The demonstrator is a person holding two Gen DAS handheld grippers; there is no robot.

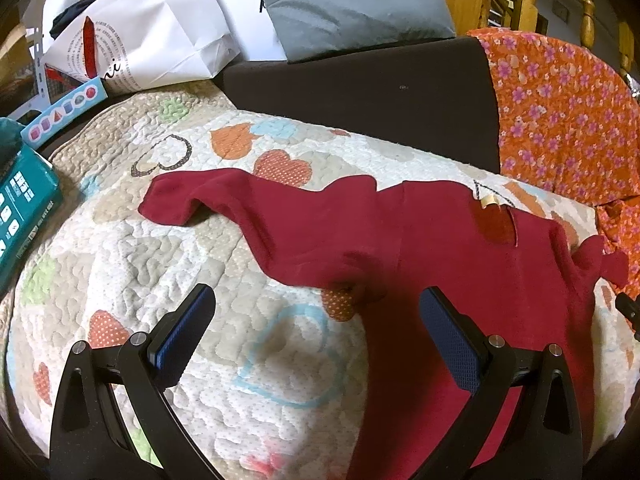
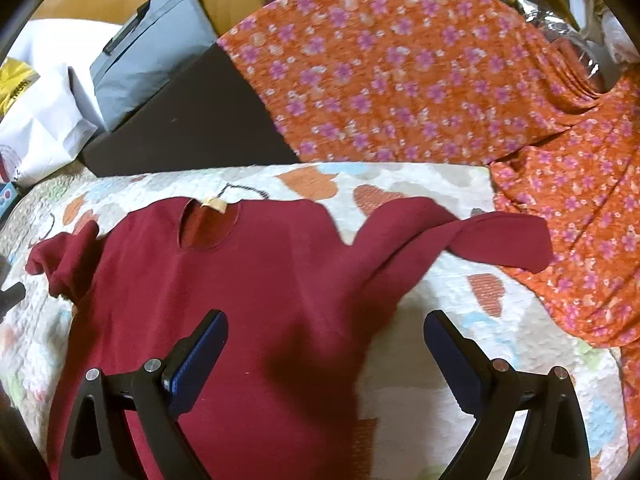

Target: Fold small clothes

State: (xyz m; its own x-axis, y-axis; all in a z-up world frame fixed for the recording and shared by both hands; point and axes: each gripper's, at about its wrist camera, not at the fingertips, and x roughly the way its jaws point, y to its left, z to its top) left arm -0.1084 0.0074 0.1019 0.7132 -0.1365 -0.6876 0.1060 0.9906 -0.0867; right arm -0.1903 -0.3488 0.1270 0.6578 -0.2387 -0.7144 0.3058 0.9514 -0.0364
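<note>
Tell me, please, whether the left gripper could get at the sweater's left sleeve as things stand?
Probably yes: the left gripper is open, and the sleeve lies flat on the quilt ahead with nothing between.

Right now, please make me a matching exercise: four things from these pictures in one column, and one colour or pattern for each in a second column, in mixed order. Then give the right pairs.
Things:
1. small sweater
2. quilt
3. draped cloth
4. soft case

Colours or patterns:
A. grey
B. orange with pink flowers
C. dark red
D. white with hearts

Right pairs: 1-C, 2-D, 3-B, 4-A.

The sweater lies spread on the quilt. Both tongs, left and right, are open and hold nothing.
</note>
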